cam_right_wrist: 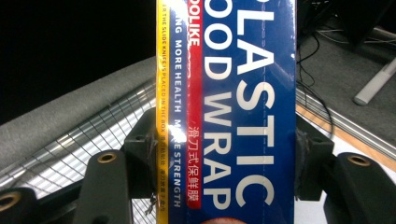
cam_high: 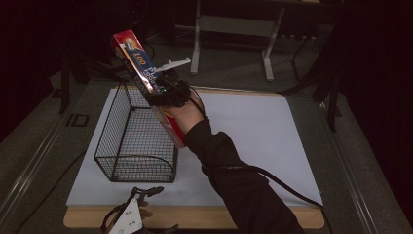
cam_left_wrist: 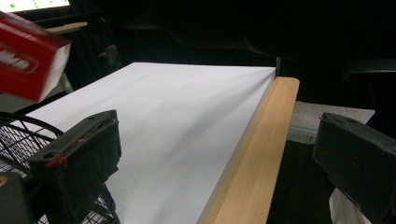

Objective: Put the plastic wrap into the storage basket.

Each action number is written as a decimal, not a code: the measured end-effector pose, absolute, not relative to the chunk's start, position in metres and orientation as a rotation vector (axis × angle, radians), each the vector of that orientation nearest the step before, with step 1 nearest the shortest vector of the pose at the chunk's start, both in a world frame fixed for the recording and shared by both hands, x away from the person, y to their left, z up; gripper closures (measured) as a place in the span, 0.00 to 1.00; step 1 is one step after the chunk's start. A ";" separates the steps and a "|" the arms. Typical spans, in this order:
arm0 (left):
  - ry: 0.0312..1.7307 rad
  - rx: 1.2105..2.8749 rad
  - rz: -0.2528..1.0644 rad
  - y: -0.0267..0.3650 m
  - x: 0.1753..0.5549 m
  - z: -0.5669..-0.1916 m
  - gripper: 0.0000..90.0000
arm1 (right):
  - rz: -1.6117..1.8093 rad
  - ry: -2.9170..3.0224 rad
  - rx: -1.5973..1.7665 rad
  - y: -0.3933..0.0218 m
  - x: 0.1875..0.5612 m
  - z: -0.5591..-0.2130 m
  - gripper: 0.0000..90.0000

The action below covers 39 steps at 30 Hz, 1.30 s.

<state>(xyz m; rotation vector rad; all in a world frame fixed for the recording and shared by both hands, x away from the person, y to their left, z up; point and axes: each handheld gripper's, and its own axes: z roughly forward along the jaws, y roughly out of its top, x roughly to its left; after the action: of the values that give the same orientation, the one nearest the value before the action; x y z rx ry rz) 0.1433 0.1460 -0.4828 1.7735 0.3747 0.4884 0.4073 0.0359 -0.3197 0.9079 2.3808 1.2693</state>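
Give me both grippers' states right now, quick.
Left gripper: open, fingers wide apart, holding nothing, near the table's front edge.
Right gripper: shut on the plastic food wrap box, held tilted over the wire basket.

A white sheet is spread over a wooden table, with grey carpet seen around it and a pale metal stand parked way behind.
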 end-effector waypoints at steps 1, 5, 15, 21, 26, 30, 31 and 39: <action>0.373 1.773 0.489 0.146 0.143 -0.483 0.02 | 1.281 2.380 0.914 0.041 0.407 -0.321 0.44; 0.369 1.772 0.483 0.146 0.142 -0.483 0.02 | 1.319 2.375 0.928 0.053 0.407 -0.326 0.44; 0.355 1.775 0.479 0.147 0.142 -0.483 0.02 | 1.372 2.356 0.968 0.080 0.404 -0.353 0.44; 0.345 1.779 0.476 0.147 0.142 -0.482 0.02 | 1.377 2.370 0.962 0.089 0.400 -0.368 0.44; 0.342 1.779 0.475 0.146 0.142 -0.482 0.02 | 1.337 2.392 0.971 0.094 0.398 -0.382 0.44; 0.341 1.780 0.473 0.146 0.142 -0.483 0.02 | 1.297 2.391 1.014 0.094 0.399 -0.392 0.44; 0.341 1.780 0.473 0.146 0.142 -0.483 0.02 | 1.317 2.402 1.037 0.093 0.400 -0.395 0.44; 0.339 1.783 0.472 0.146 0.142 -0.483 0.02 | 1.235 2.433 1.039 0.096 0.400 -0.412 0.44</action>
<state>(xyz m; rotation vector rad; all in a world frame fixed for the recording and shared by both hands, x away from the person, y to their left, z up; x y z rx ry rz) 0.1420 0.1459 -0.4826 1.7826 0.3389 0.4724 0.3996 0.0958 -0.4117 1.0388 2.4326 1.2352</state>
